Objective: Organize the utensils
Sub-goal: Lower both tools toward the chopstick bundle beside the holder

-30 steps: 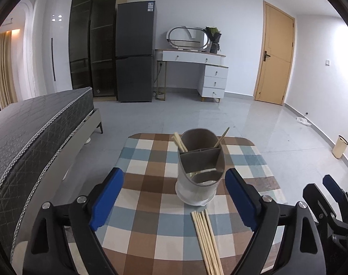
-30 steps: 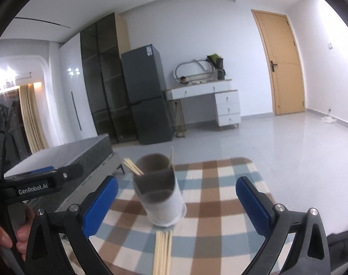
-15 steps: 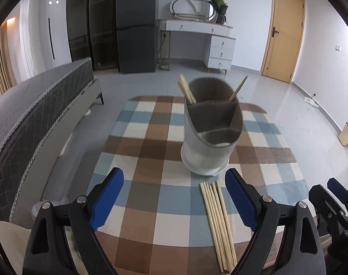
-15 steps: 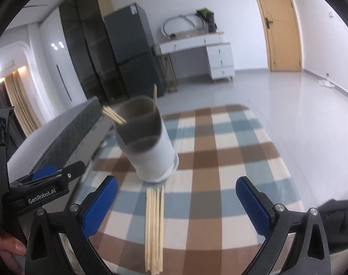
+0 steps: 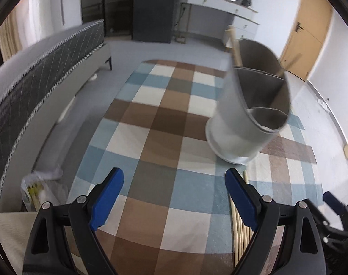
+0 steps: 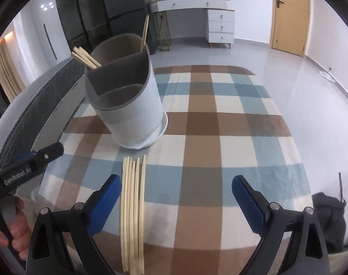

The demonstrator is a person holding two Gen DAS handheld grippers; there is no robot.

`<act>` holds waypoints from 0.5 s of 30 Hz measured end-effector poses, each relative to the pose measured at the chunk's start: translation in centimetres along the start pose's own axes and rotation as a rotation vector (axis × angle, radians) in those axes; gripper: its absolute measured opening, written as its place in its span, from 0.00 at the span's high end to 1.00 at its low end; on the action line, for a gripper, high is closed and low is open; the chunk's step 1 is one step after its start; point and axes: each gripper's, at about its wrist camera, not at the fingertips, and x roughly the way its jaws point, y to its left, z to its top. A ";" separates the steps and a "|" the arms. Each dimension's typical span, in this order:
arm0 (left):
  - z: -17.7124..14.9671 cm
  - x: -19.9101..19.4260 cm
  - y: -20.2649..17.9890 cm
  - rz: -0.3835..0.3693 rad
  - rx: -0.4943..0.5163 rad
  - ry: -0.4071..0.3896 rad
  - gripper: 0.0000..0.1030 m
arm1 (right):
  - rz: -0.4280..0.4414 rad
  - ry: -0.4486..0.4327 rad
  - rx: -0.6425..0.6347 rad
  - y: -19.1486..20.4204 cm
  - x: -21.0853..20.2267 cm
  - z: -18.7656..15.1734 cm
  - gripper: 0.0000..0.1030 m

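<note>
**Now both grippers hang wide over the checked worktop**

My left gripper point(image 5: 174, 197) stands wide open with nothing between its pads. My right gripper point(image 6: 176, 204) is also wide, its jaws just having narrowed slightly, nothing gripped. The grey utensil holder point(image 6: 130, 105) stands upright on the checked worktop point(image 6: 231, 123), some chopsticks point(image 6: 85, 57) already in its rear compartment. Just in front of the holder lies a bundle of loose chopsticks point(image 6: 132, 210), beside my right gripper's left pad.
</note>
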 end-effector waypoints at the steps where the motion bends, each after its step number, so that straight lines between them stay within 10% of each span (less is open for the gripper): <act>1: 0.1 0.3 0.1 -0.002 -0.013 0.008 0.16 | 0.009 0.016 -0.003 0.2 0.6 0.2 0.08; 15: 1.6 2.1 3.0 0.004 -0.180 0.116 0.16 | 0.054 0.238 -0.109 2.8 8.8 1.6 0.49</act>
